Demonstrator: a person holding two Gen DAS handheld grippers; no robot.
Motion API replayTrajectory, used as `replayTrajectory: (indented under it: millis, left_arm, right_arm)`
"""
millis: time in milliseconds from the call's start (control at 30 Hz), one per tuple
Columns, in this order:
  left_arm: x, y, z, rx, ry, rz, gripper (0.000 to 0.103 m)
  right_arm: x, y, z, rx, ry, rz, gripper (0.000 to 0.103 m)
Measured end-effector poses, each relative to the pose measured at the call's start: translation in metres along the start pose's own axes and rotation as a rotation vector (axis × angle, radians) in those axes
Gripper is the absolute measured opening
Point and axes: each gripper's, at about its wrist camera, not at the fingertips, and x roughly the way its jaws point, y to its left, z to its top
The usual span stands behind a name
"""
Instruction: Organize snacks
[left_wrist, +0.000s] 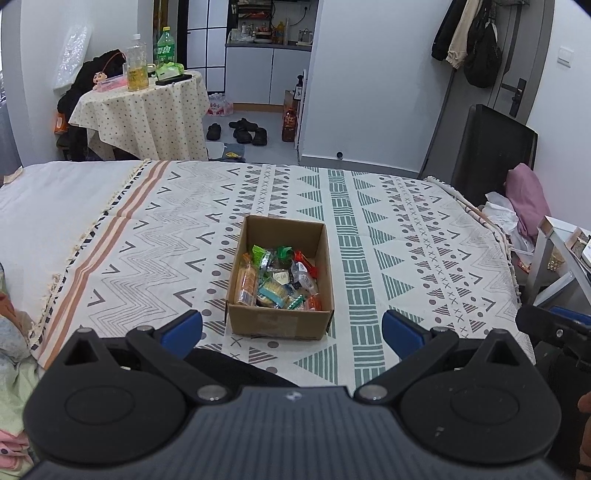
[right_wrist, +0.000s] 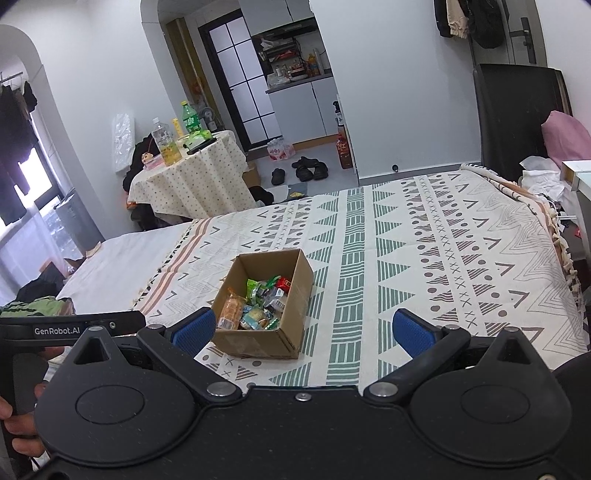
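Snacks (left_wrist: 277, 281) fill the cardboard box (left_wrist: 279, 324) — both grippers' jaws spread wide.

Cardboard box (left_wrist: 280, 325): plain brown. Snack packets (left_wrist: 277, 280) inside: green, orange, red, teal, clear. Bedspread (left_wrist: 406, 236): cream, grey zigzags, crosses, dots, green striped triangles, terracotta stripes. Round-table cloth (left_wrist: 147, 114): cream, small dark dots. Gripper pads (right_wrist: 410, 328): blue; gripper bodies black.
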Motion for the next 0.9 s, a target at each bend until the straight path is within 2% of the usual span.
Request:
replayTrajectory:
  millis: [900]
  left_arm:
    - [-0.0016, -0.0025, -0.0005, 0.025, 0.000, 0.009, 0.103]
  right_arm:
    - [-0.0021, -0.0021, 0.0015, -0.010, 0.006, -0.014, 0.103]
